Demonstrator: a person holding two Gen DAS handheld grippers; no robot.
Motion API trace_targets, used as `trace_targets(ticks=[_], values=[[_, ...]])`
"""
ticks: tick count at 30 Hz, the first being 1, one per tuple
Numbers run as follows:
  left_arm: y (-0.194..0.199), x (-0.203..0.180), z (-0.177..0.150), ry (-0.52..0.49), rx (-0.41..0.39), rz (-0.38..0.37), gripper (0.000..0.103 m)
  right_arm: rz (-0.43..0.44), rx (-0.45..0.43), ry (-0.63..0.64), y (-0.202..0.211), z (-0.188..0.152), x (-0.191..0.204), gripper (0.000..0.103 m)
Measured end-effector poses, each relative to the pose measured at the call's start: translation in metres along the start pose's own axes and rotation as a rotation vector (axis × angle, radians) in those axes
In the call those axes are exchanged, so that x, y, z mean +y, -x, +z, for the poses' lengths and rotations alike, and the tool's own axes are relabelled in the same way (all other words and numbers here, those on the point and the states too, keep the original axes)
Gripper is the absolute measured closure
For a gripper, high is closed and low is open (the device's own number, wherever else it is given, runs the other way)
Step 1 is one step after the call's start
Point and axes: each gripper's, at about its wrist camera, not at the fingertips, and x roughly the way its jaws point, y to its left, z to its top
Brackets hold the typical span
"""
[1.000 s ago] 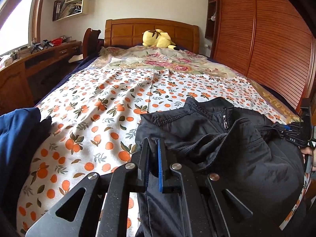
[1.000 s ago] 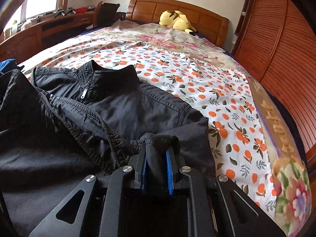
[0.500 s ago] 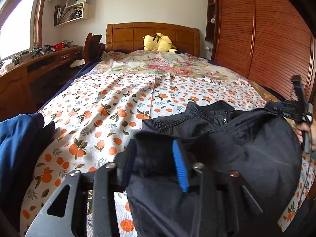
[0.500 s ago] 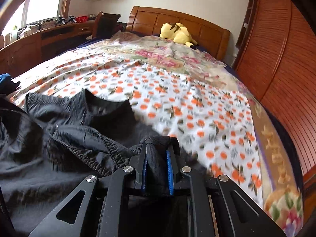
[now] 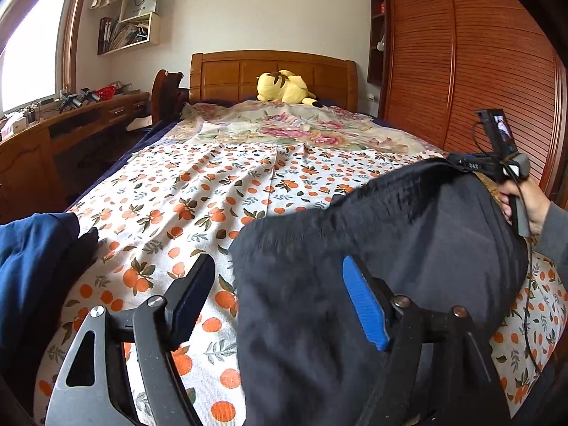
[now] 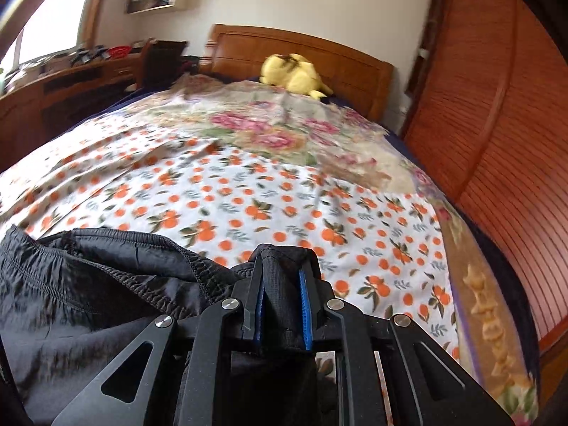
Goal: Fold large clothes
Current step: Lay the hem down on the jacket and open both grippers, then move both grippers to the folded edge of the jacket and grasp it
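A large black jacket (image 5: 383, 248) hangs raised over the near end of the bed, hiding its collar. My left gripper (image 5: 277, 284) is open with its jaws wide apart; the jacket's left edge drapes between the fingers, and I cannot tell if it touches them. My right gripper (image 6: 280, 294) is shut on a fold of the jacket's hem (image 6: 280, 259) and holds it up above the bed; it also shows in the left wrist view (image 5: 472, 167) at the jacket's far right corner.
The bed has an orange-print sheet (image 5: 220, 191) and a floral blanket (image 5: 294, 127) further back, with a yellow plush toy (image 5: 284, 87) at the headboard. A dark blue garment (image 5: 32, 248) lies at the left. A wooden desk (image 5: 64, 131) stands left, a slatted wardrobe (image 5: 497, 71) right.
My left gripper has opened and let go of the jacket. My right gripper has lifted its corner higher, so the jacket now hangs raised and covers its collar.
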Motion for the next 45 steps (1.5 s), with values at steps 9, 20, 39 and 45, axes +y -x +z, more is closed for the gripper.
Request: trace_targets(ticks=[9, 20, 39, 45], values=[[-0.01, -0.006, -0.002, -0.014, 0.022, -0.015, 0.028, -0.091, 0.245, -0.113, -0.065, -0.029, -0.033, 0.074], [-0.012, -0.026, -0.008, -0.06, 0.055, -0.049, 0.028, 0.035, 0.261, -0.039, 0.015, -0.088, -0.025, 0.043], [0.01, -0.023, -0.023, -0.073, 0.064, -0.038, 0.028, 0.1, 0.299, -0.17, 0.138, -0.164, -0.045, 0.035], [0.009, -0.014, -0.029, -0.062, 0.082, -0.018, 0.028, 0.115, 0.325, -0.19, 0.133, -0.169, -0.044, 0.035]])
